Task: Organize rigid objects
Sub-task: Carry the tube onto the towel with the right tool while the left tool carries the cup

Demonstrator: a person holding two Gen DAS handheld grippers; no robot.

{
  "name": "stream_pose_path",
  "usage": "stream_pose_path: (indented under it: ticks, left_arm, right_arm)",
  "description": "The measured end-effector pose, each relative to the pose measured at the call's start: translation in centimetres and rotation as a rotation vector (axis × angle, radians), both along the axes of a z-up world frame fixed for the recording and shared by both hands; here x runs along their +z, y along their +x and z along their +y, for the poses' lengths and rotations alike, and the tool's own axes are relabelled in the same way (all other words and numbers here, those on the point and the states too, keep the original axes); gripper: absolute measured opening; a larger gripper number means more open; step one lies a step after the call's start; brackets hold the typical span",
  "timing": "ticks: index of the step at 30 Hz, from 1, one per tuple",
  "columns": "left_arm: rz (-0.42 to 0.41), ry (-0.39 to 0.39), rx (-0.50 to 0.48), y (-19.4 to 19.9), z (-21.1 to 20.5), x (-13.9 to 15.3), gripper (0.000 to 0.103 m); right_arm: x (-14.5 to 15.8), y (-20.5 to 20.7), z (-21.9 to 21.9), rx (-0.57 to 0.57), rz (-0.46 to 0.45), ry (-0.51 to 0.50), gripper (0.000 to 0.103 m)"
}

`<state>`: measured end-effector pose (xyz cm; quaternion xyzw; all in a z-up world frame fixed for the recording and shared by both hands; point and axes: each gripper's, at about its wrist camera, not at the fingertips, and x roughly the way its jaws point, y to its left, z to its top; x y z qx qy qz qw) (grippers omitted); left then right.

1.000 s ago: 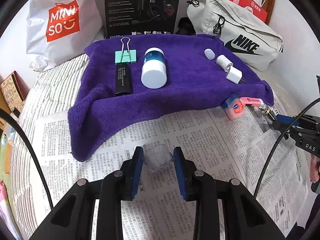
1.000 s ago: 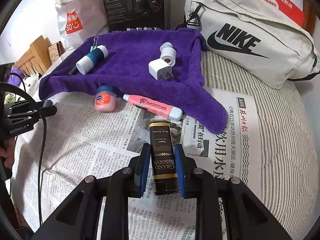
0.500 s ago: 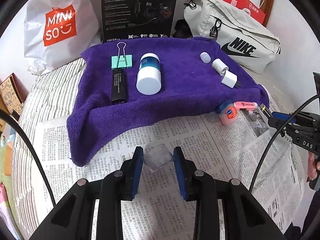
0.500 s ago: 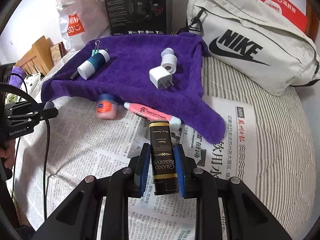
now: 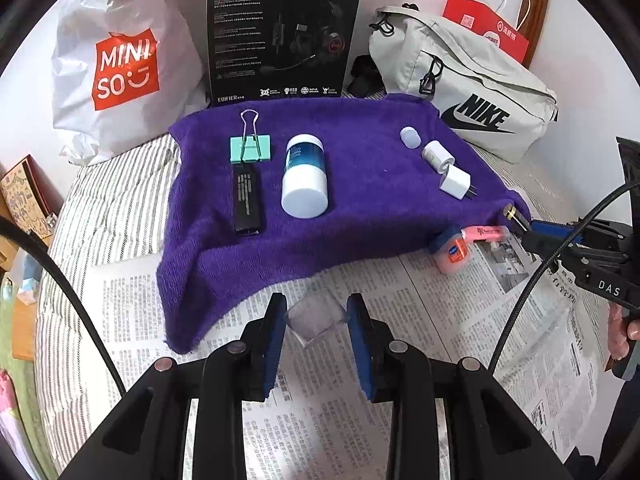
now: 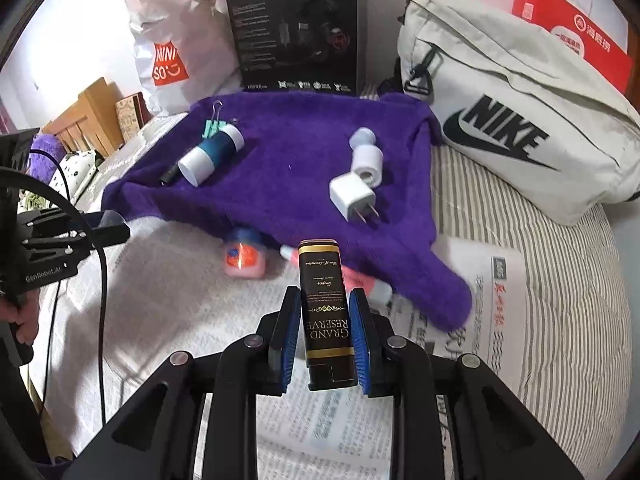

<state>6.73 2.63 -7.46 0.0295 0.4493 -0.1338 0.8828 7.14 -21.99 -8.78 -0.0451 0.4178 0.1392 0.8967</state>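
A small clear plastic piece is being clamped between the blue pads of the left gripper, its jaws drawn in against its 2 sides; what the piece is cannot be made out, since the newspaper is showing through it. A black tube marked GRAND RESERVE is being gripped by the right gripper, the jaws closed on its 2 long sides and its far end projecting toward the purple towel.

In the right wrist view, a pink-and-blue jar and a pink tube are being blurred just off the towel's near edge, and the pink tube is being partly hidden behind the black tube.

On the purple towel, a mint binder clip, a black stick and a white-and-teal bottle lying on its side are being seen toward its left side. Toward its right side, a small white cap, a white cylinder and a white plug adapter are being seen in a row.

Behind the towel, a MINISO bag, a black headset box and a NIKE bag are being shown, the box cut off at the top.
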Motion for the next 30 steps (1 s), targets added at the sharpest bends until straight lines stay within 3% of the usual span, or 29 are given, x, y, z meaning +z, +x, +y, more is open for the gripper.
stream_pose_path:
  ticks: [16, 30]
  left_arm:
    - [-0.003, -0.002, 0.000, 3.5, 0.7, 1.5, 0.030]
    - [0.012, -0.011, 0.011, 6.6, 1.9, 1.3, 0.030]
  right_arm:
    - [1.7, 4.9, 2.2, 0.033, -0.015, 0.009, 0.025]
    - [0.5, 10.3, 4.0, 0.035, 0.026, -0.001, 0.025]
